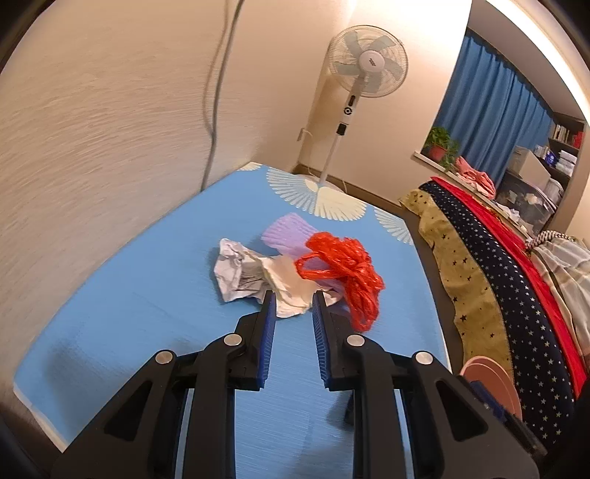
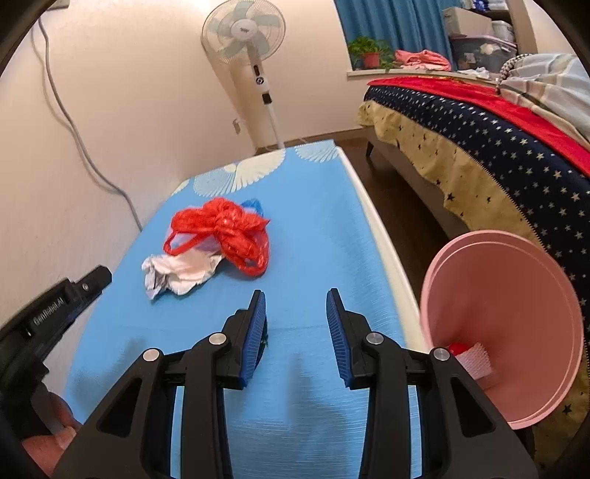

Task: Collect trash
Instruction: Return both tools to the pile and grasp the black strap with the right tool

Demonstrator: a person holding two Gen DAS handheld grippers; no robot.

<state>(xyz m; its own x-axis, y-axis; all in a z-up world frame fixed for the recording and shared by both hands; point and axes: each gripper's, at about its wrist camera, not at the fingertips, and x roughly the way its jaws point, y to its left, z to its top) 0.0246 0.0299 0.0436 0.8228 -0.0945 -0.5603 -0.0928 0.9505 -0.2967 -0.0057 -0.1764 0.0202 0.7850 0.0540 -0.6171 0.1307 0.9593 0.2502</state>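
Observation:
A pile of trash lies on the blue-covered table (image 1: 147,313): a red plastic mesh bag (image 1: 343,269), crumpled white paper (image 1: 236,272), a white tissue (image 1: 291,291) and a purple foam sleeve (image 1: 287,235). My left gripper (image 1: 294,298) is open, its tips just short of the tissue with nothing between the pads. In the right wrist view the red bag (image 2: 225,228) and white paper (image 2: 177,272) lie ahead to the left. My right gripper (image 2: 296,294) is open and empty above the cloth. A pink bin (image 2: 509,331) beside the table holds red and white scraps (image 2: 472,359).
A standing fan (image 2: 243,33) is behind the table's far end. A bed with a starred blanket (image 2: 497,147) runs along the right, across a strip of dark floor (image 2: 398,206). A cable (image 2: 73,129) hangs on the wall. A hand (image 2: 55,438) holds the left gripper.

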